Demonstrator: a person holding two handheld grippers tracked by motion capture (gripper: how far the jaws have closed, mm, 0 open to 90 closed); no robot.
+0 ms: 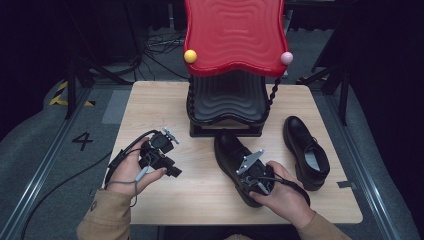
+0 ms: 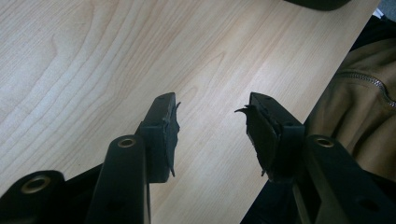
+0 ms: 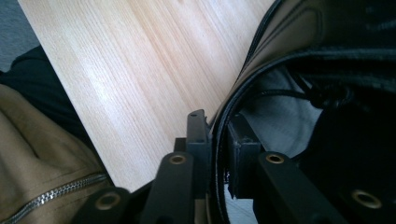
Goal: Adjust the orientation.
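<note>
Shoe (image 1: 232, 157) sat mid-counter, toe toward the rack (image 1: 227, 107), heel end toward the person. Right gripper (image 1: 260, 182) was clamped on its heel collar: in the right gripper view one jaw sat outside the rim, the other inside the opening, collar (image 3: 219, 140) pinched between, laces just beyond. Left gripper (image 1: 165, 150) hovered w/ jaws apart over bare counter (image 2: 93, 70), nothing between them; pads (image 2: 170, 135) looked frayed.

Handling, my read: leather dress shoe, moderate weight, stiff sole, softer upper. Polished surface prob slippery, so the collar rim was the sane grab pt; the thin edge gives the pads bite. Toe-heavy when lifted from the heel, so expected it to droop/swing. Collar may fold under load, so a second hold near the toe or sole would steady it.

Room: second shoe (image 1: 306, 152) lay to the right, near but apart. Rack's black tier sat just beyond the toe, red top tier (image 1: 235, 35) overhanging it, so low entry and a tight vertical gap. Counter's near edge was close to the heel; left half was open for the left gripper to come across.
</note>
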